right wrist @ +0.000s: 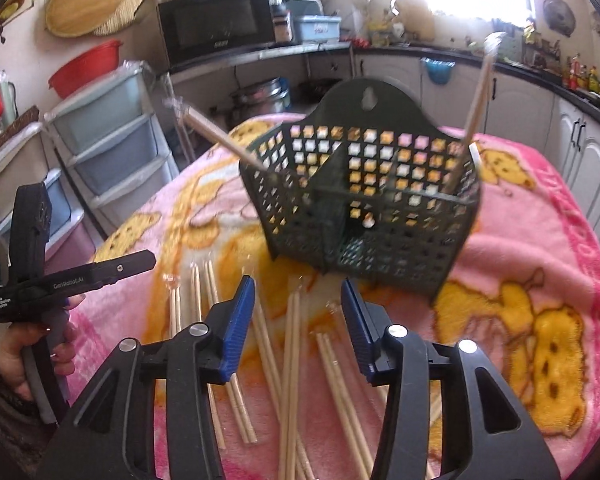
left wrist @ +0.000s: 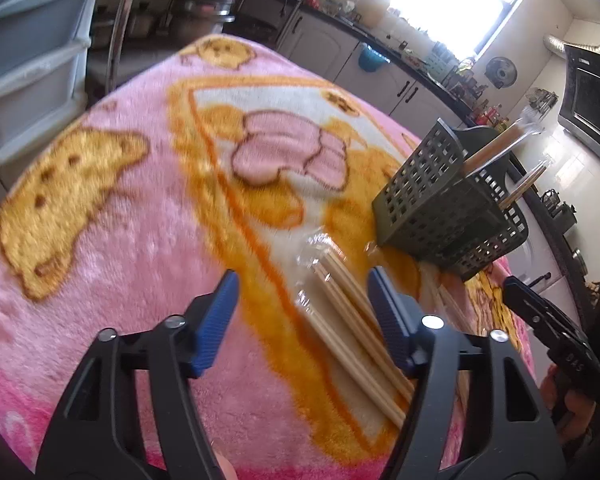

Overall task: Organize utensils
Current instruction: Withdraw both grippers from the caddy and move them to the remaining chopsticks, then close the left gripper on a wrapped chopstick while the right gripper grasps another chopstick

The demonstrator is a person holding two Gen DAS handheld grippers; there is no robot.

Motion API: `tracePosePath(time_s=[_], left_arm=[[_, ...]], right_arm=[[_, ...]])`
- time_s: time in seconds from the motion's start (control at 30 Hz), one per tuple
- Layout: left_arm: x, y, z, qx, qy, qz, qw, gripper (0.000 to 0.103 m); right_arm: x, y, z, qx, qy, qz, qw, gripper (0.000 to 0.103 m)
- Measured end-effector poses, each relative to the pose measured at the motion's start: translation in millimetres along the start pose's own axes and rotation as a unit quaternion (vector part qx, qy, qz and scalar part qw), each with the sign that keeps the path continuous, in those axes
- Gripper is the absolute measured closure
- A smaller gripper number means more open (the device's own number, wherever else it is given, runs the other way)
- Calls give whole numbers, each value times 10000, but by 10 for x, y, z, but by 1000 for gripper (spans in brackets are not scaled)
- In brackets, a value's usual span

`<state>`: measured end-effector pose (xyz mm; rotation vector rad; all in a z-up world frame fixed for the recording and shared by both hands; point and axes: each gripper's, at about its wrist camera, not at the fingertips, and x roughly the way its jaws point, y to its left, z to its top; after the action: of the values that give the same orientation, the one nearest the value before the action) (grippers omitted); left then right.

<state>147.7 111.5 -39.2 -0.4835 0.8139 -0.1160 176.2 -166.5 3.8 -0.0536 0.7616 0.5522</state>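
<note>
Pick-up step in hand: wrapped chopstick pairs still loose on the pink blanket-covered desk (right wrist: pixel 540 240), two pairs already standing in the green holder (right wrist: pixel 364 200), one at its left wall, one at its right. Left of the holder and nearer the cameras: left tongs (left wrist: pixel 302 312) apart, nothing clamped, straddling a wrapped chopstick bundle (left wrist: pixel 340 300) lying flat. Directly before the holder: right tongs (right wrist: pixel 298 320) apart too, empty, poised over the scattered chopsticks (right wrist: pixel 290 360), some crossing each other. Next move likely calls for lowering over a single pair, closing squarely across it, avoiding the crossed sticks, then lifting toward a holder compartment.
</note>
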Motion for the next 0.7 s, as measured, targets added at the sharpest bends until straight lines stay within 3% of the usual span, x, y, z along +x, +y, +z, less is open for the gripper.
tracePosePath(time_s=[0.2, 0.3, 0.53, 0.7], left_arm=[[161, 64, -52, -205, 344, -324, 9987, 67], [245, 50, -59, -241, 466, -403, 9978, 69], [351, 49, -12, -289, 545, -391, 9973, 69], [392, 74, 10, -305, 547, -321, 9975, 83]], right_arm=[[293, 34, -11, -32, 438, 25, 9990, 66], [432, 17, -12, 30, 637, 51, 9979, 66], [682, -30, -7, 137, 894, 39, 9959, 68], [802, -37, -13, 188, 883, 35, 9959, 71]])
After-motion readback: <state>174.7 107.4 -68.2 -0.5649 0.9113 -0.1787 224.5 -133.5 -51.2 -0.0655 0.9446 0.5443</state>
